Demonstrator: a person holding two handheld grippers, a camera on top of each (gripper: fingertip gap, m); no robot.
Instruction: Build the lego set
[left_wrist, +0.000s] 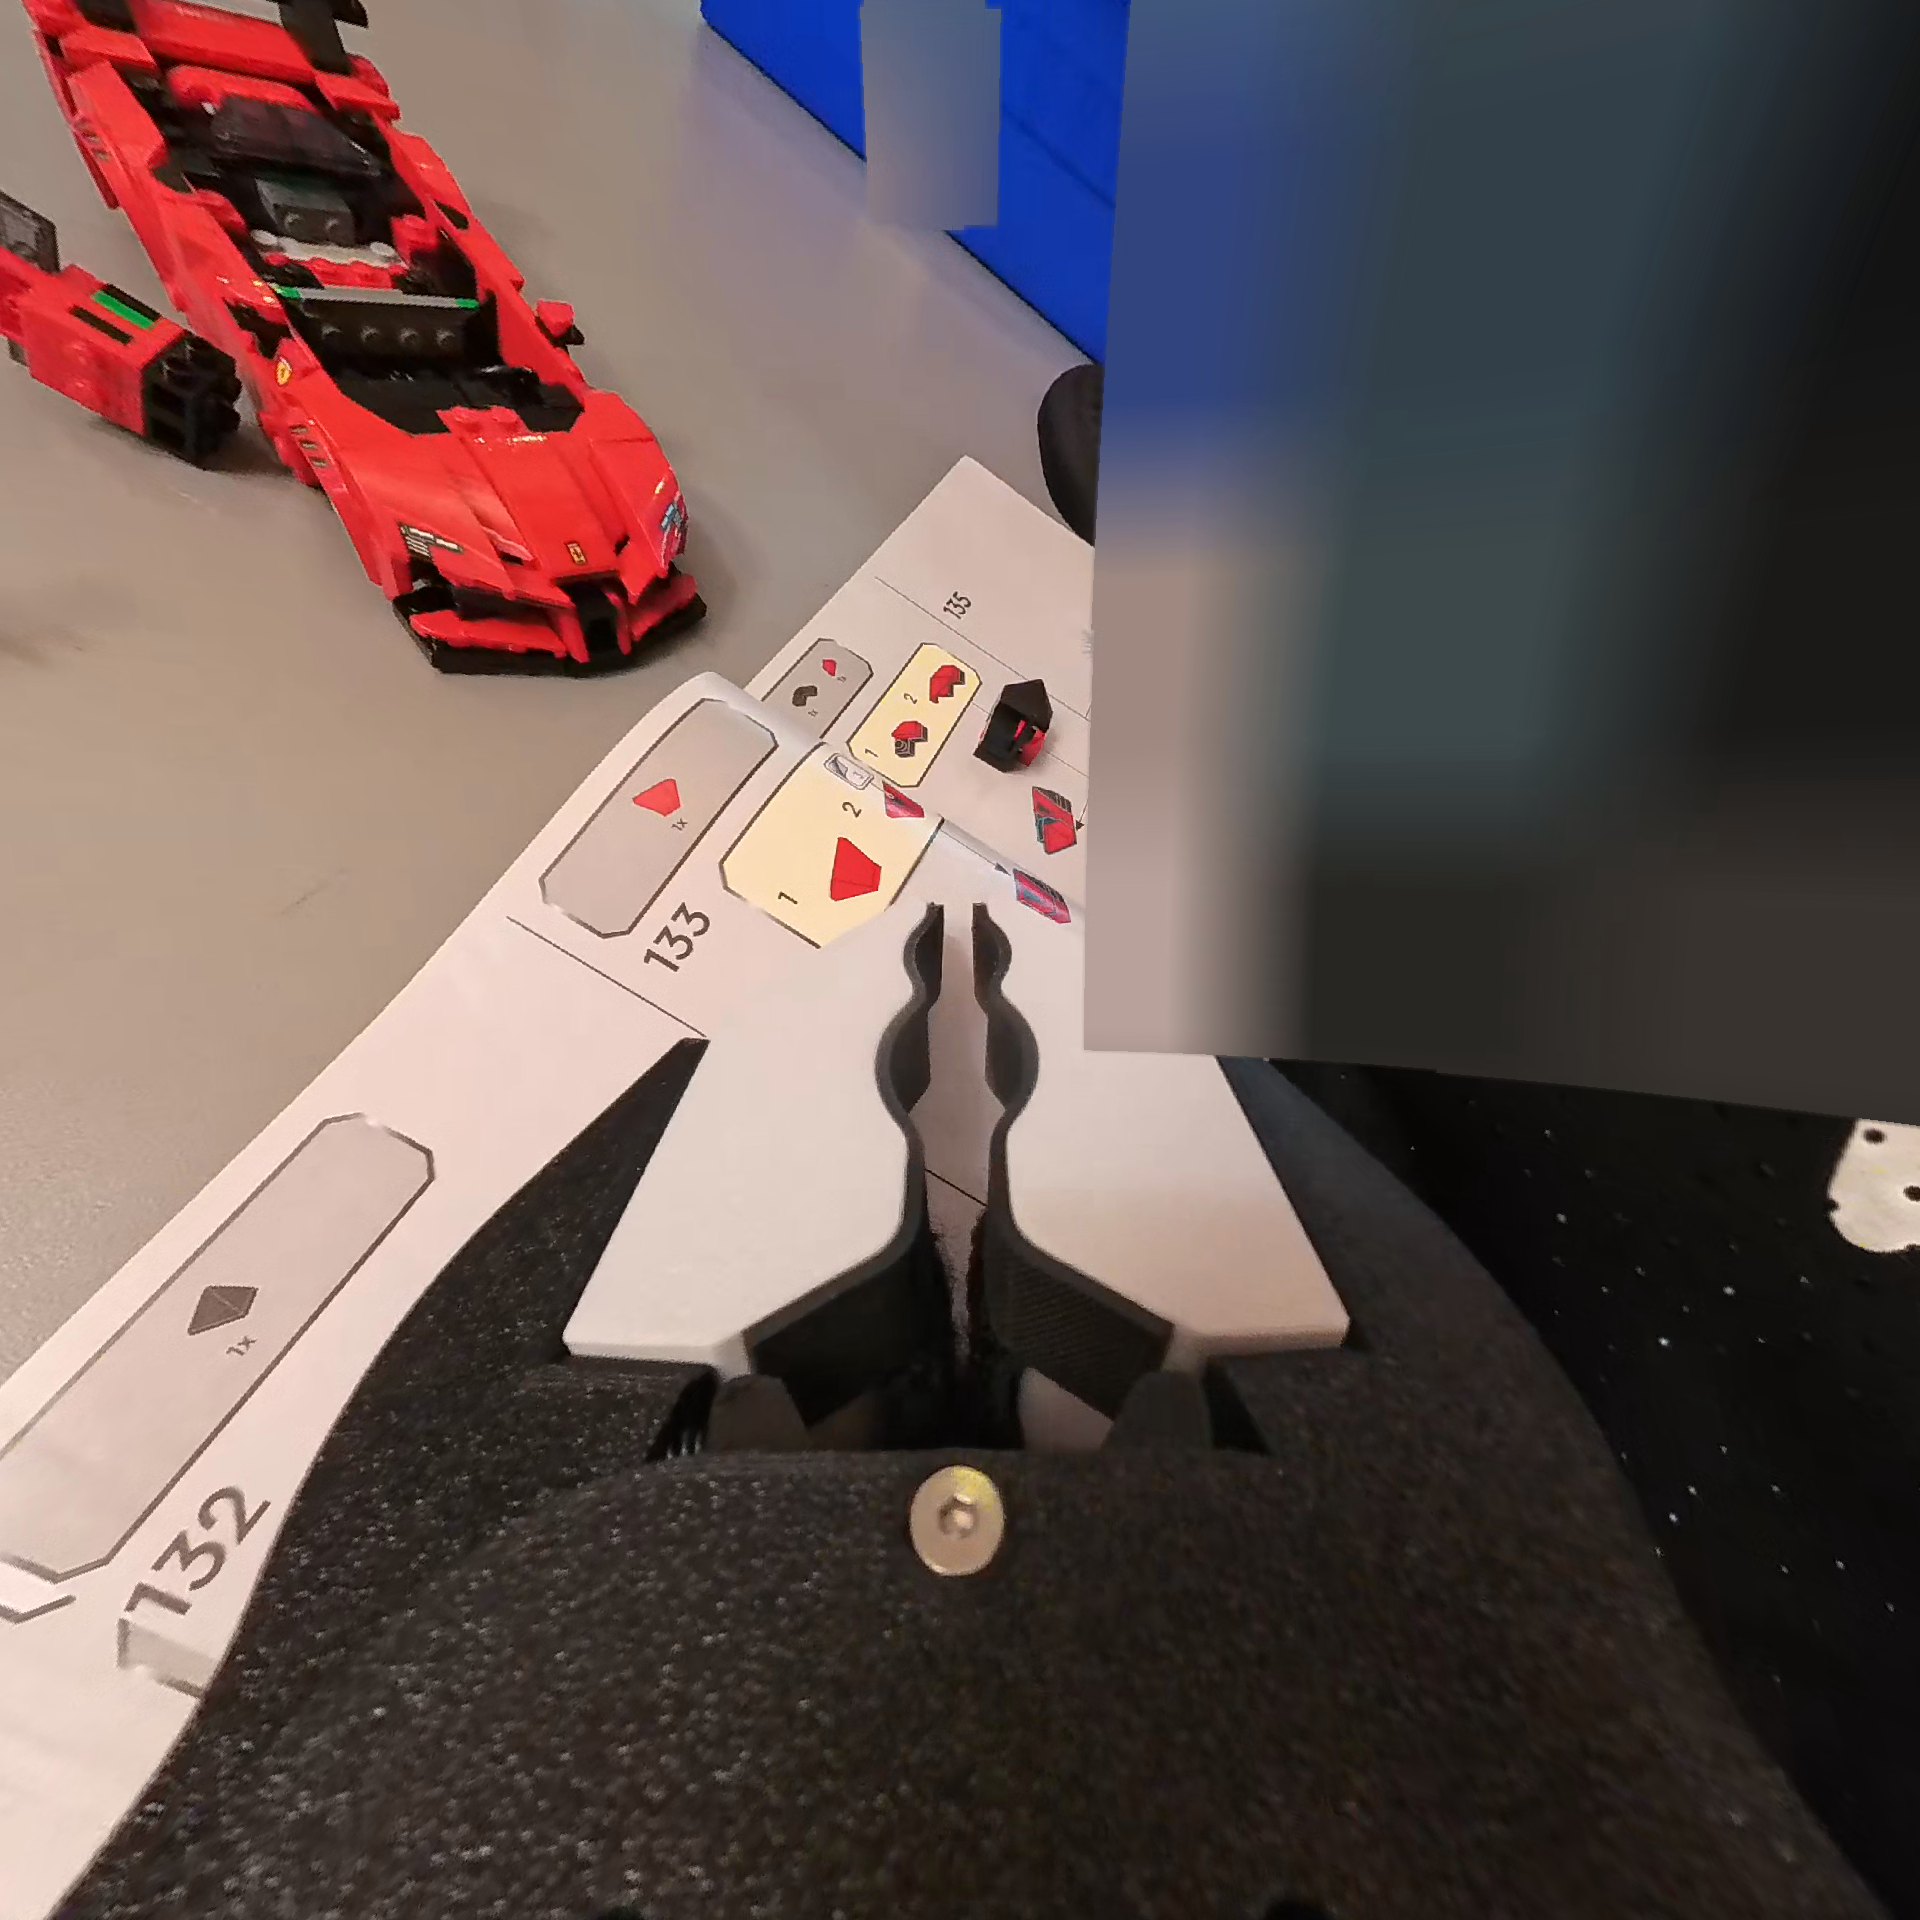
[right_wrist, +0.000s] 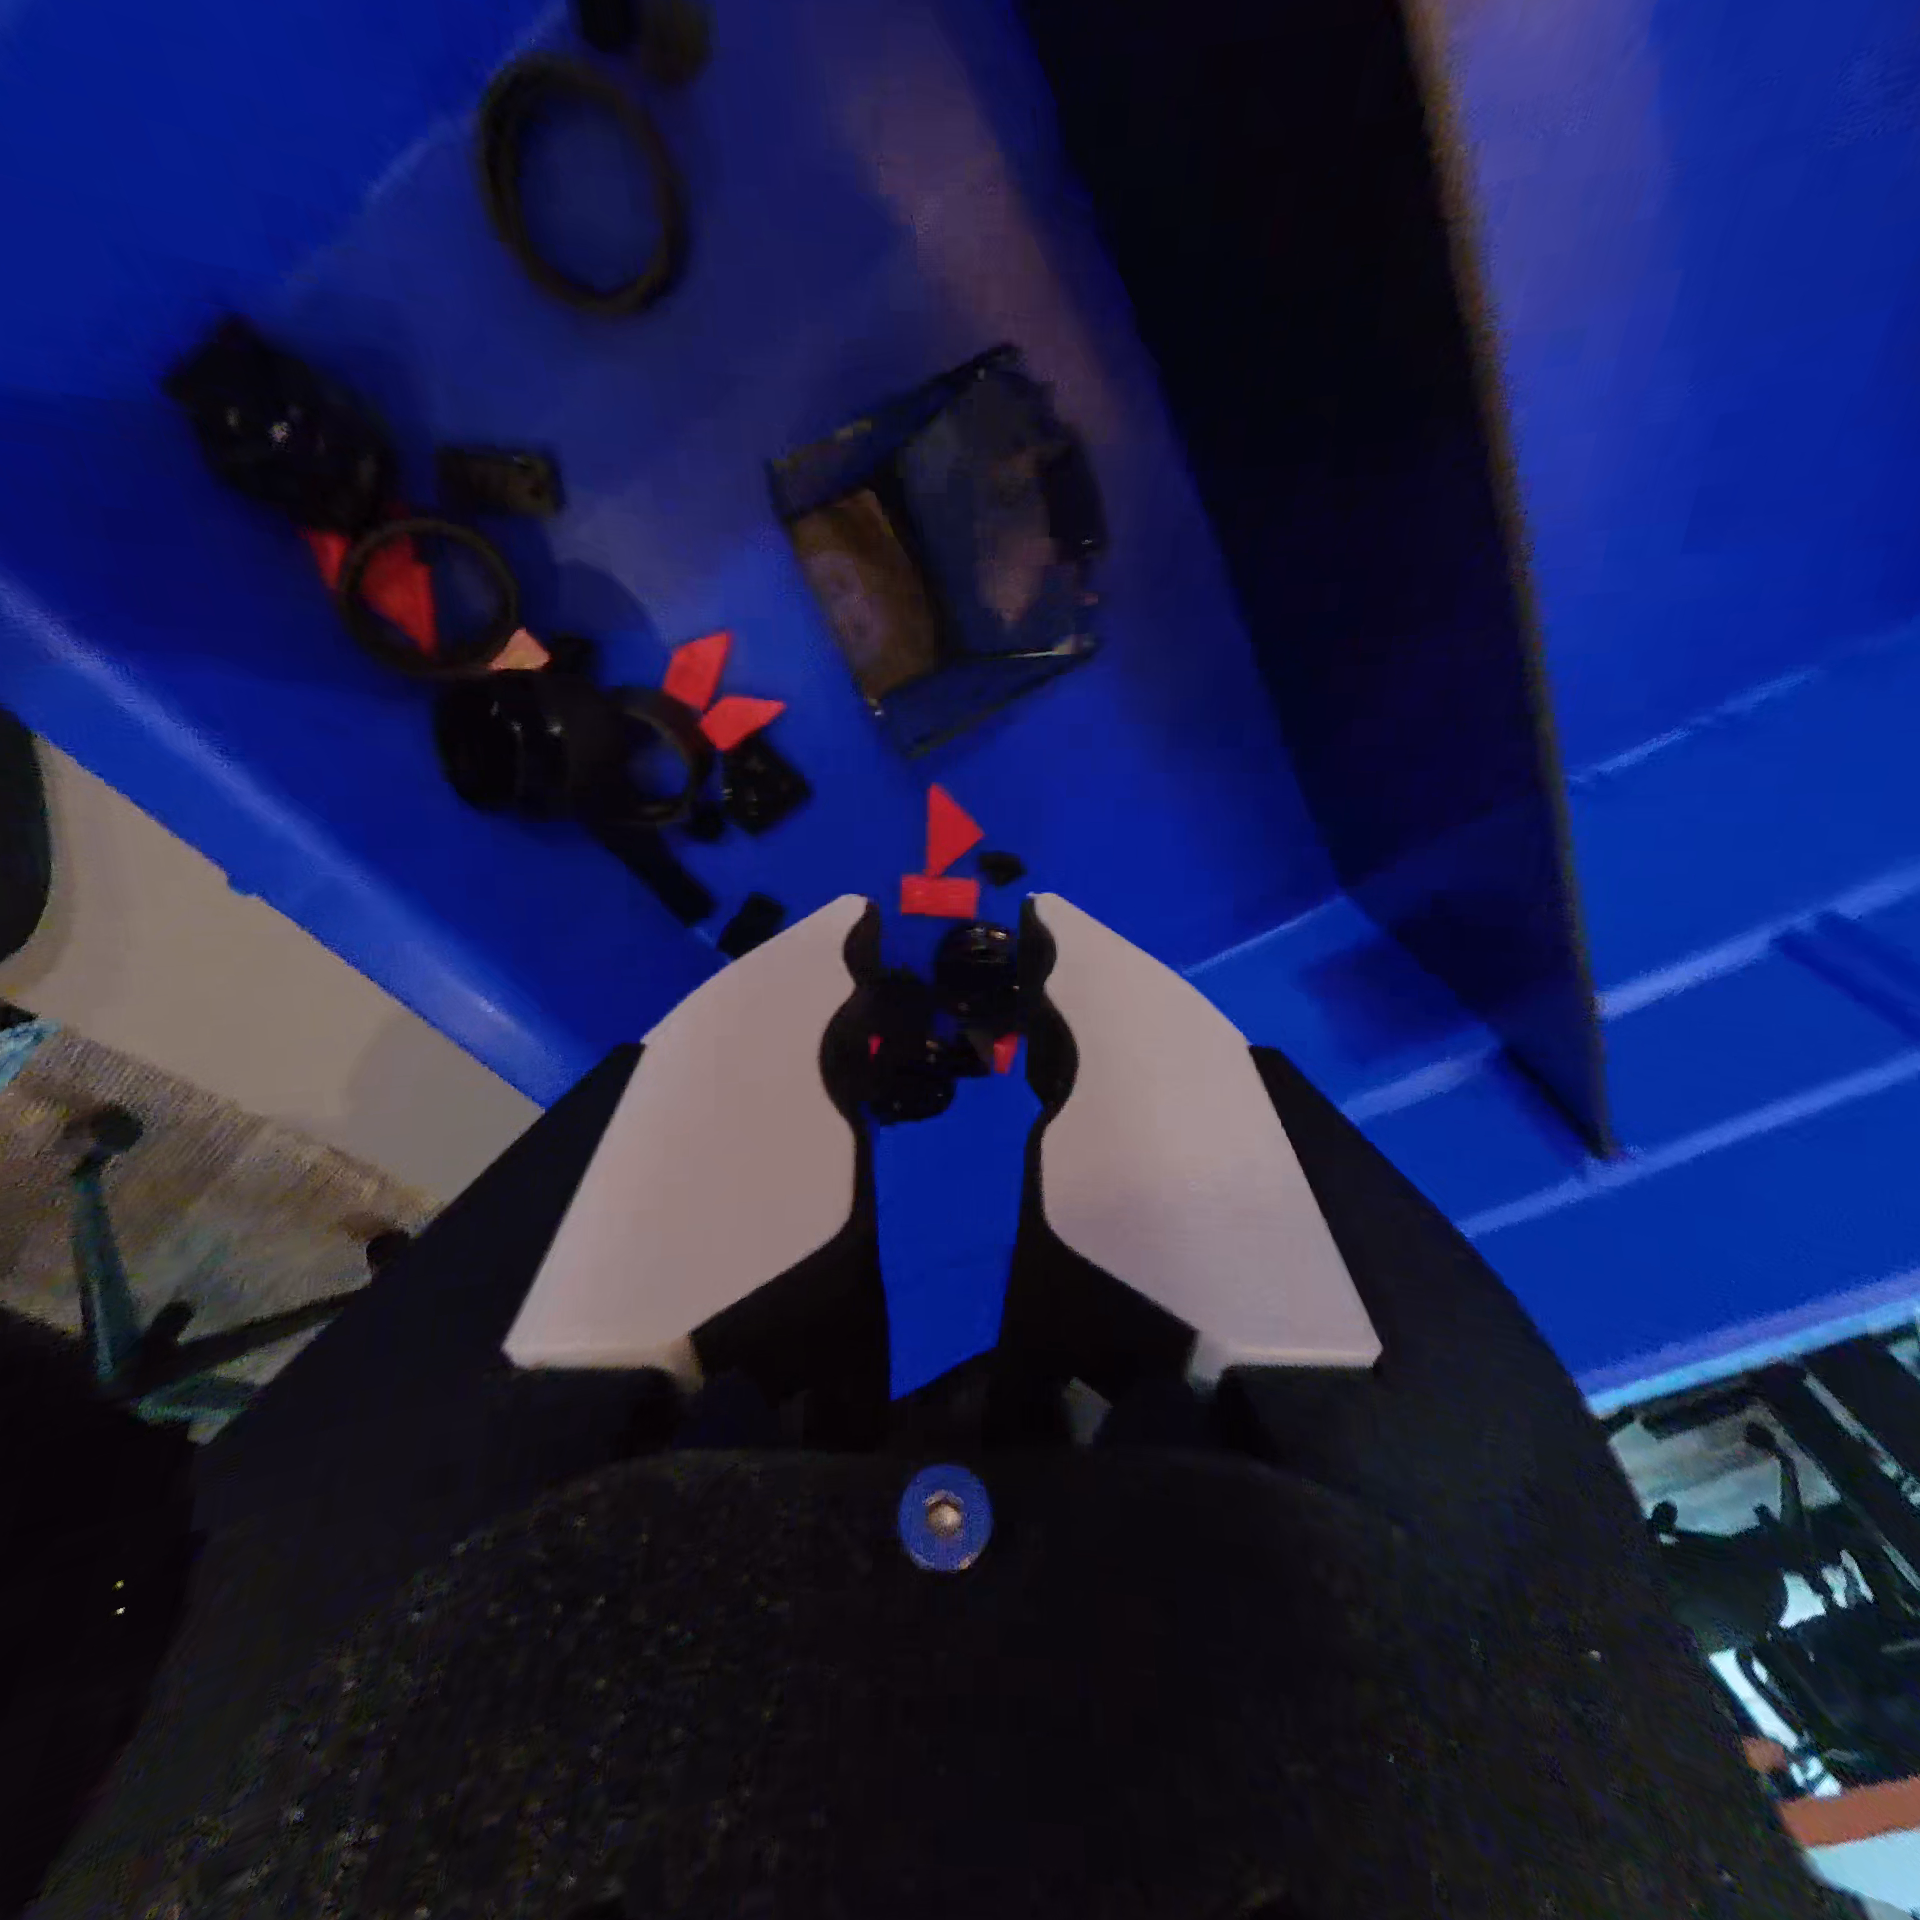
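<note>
Red and black, the studded lego car (left_wrist: 384, 343) sits on the grey surface (left_wrist: 156, 831) beyond the open instruction booklet (left_wrist: 582, 1039), over which the left tool (left_wrist: 957, 914) hangs nearly closed, empty. Right wrist view: the right tool (right_wrist: 948, 909), fingers apart, hovers inside a blue bin (right_wrist: 1662, 727) over loose red wedge pieces (right_wrist: 951, 826), black pieces (right_wrist: 935, 1023), rubber tyres (right_wrist: 582, 177) and a smoky transparent piece (right_wrist: 945, 540).
</note>
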